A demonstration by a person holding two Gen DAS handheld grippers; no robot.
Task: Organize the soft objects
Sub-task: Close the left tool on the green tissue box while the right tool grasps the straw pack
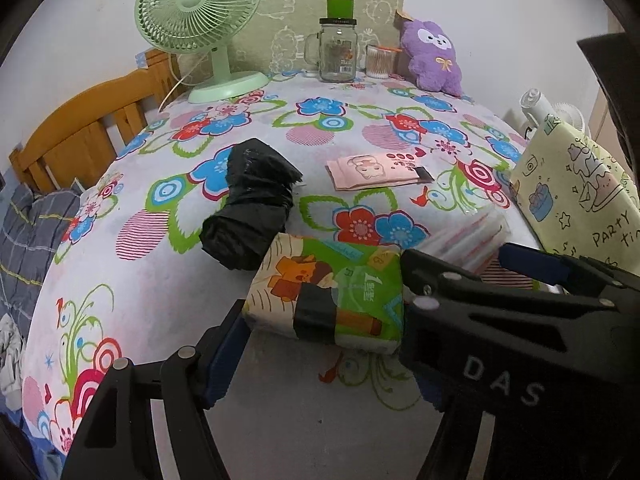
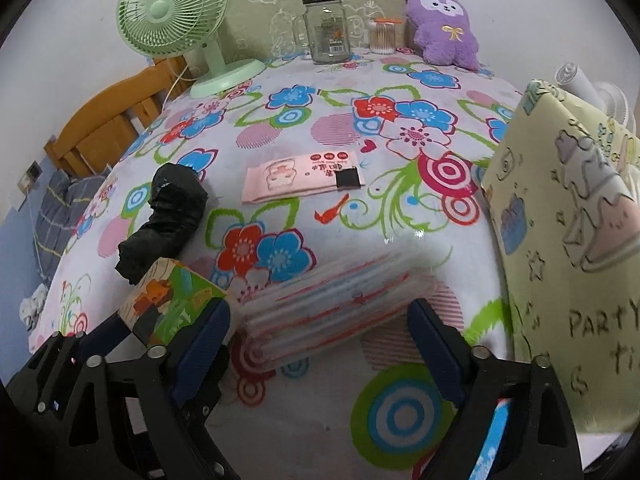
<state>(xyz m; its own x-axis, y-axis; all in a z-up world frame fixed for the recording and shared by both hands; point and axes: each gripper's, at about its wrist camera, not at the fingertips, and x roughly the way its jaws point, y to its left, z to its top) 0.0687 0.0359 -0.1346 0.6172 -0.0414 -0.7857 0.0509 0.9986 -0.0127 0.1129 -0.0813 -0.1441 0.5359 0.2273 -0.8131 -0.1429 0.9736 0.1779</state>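
Observation:
My left gripper (image 1: 324, 292) is shut on a green and orange cartoon tissue pack (image 1: 332, 292), one pad on each side; the pack (image 2: 172, 296) is tilted in the right wrist view. My right gripper (image 2: 320, 308) stands open around a clear-wrapped stack of pink-striped tissues (image 2: 320, 304), pads close to both ends, the stack lying on the flowered cloth (image 2: 280, 120). Further back lie a black bag roll (image 1: 252, 208) and a flat pink pack (image 2: 304, 178). A purple plush (image 2: 444, 28) leans at the far wall.
A yellow "party" gift bag (image 2: 568, 240) stands at the right edge, close to my right gripper. At the back are a green fan (image 1: 200, 28), a glass jar (image 1: 336, 50) and a cup of cotton swabs (image 1: 378, 62). A wooden bed frame (image 1: 80, 132) lies beyond the left edge.

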